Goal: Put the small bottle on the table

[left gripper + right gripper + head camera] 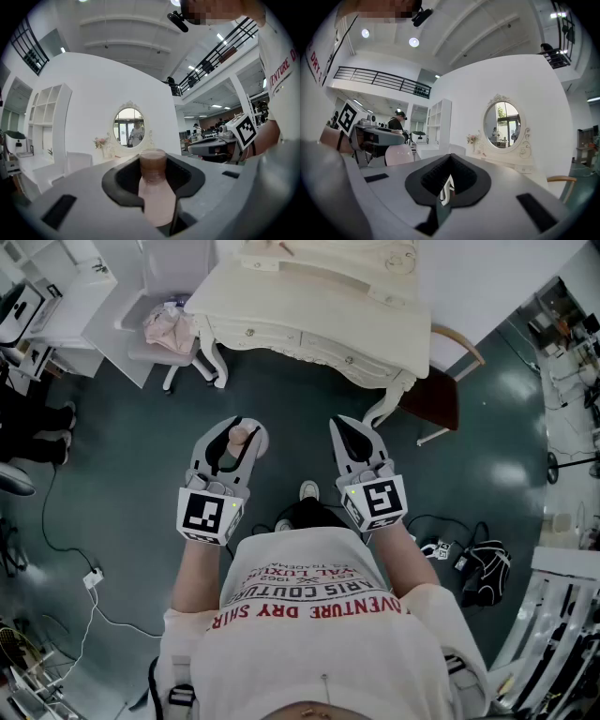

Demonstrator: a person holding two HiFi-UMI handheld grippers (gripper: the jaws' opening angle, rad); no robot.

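While my left hand-held gripper [236, 430] is clamped on the small bottle [157, 192] and holds it upright above the floor [122, 427], my right hand-held gripper [354, 432] has its jaws together, with nothing between them. Ahead of both stands the cream surface [281, 306], apart from the bottle.

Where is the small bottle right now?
The small bottle is clamped in the left gripper, left of centre in the head view, over the dark floor and short of the cream dressing table.
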